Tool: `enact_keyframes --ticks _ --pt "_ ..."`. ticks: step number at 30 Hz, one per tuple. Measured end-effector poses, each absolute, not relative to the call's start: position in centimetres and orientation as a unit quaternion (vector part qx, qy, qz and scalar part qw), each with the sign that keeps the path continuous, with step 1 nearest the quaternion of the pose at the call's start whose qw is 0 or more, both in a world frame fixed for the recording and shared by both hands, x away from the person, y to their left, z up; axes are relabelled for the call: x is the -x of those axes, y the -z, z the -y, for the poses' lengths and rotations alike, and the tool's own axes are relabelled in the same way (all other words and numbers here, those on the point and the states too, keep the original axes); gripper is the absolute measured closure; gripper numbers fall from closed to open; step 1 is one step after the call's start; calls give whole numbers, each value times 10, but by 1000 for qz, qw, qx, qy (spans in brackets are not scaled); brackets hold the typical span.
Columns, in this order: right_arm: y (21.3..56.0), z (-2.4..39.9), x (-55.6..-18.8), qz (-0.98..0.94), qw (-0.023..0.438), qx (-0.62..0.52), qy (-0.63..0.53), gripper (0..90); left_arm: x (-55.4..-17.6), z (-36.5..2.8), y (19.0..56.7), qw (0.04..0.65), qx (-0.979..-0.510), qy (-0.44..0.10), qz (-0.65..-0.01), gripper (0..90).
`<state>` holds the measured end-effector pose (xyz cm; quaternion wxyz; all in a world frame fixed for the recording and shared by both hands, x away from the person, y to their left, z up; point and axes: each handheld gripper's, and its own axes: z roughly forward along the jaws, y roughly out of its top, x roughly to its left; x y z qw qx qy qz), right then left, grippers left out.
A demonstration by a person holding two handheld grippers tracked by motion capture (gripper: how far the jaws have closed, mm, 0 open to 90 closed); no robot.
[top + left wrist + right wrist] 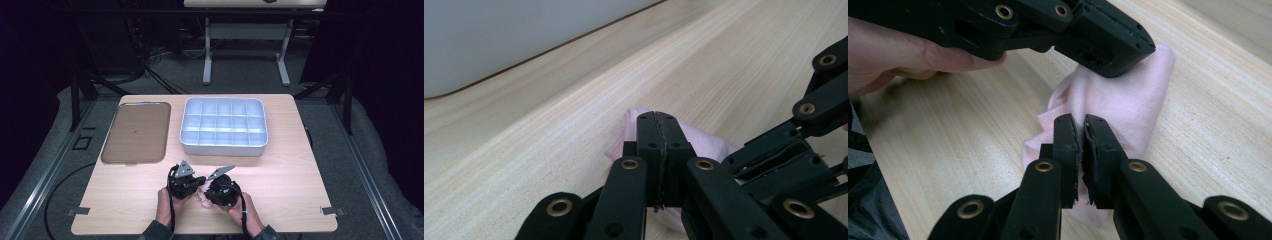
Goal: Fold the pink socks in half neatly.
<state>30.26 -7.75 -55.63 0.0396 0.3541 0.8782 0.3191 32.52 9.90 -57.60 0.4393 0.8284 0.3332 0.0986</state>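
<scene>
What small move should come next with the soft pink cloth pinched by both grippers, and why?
Probably lift both grippers slightly and draw them apart to spread the soft pink cloth. The left gripper and the right gripper are each shut on it, close together, and it lies bunched on the pale wooden table in front of the grey compartment tray.

Each hand-held gripper is matte black: the left hand-held gripper (199, 181) and the right hand-held gripper (204, 190) carry a grey three-cornered plate on top and trail a black cable. Brass-coloured rivets stud the jaw linkages, and small screw holes dot the flat black fingertips (1068, 137). The person's sleeves (156, 231) are dark grey.
</scene>
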Motion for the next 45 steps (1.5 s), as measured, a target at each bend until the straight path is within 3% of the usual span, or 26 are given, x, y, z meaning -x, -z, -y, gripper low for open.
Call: enact_keyframes --ticks 4,10,15,23,30,37,45 --pt "557 81 -304 -874 26 -353 -333 795 -325 -99 577 441 -827 -99 -334 900" --pt "546 99 -305 -862 -30 -349 -366 766 -325 -101 579 443 -825 -99 -336 900" --pt "535 116 -309 -836 -10 -371 -405 845 -325 -101 579 443 -825 -100 -337 900" --pt "557 84 -308 -869 -11 -341 -359 881 -323 -100 579 444 -823 -102 -340 900" --pt "561 75 -301 -879 24 -332 -342 900 -324 -101 580 446 -822 -101 -340 900" --pt "562 77 -302 -875 17 -336 -347 900 -324 -101 580 446 -822 -99 -339 900" --pt "550 106 -301 -850 -14 -350 -393 738 -324 -101 580 446 -821 -100 -342 900"
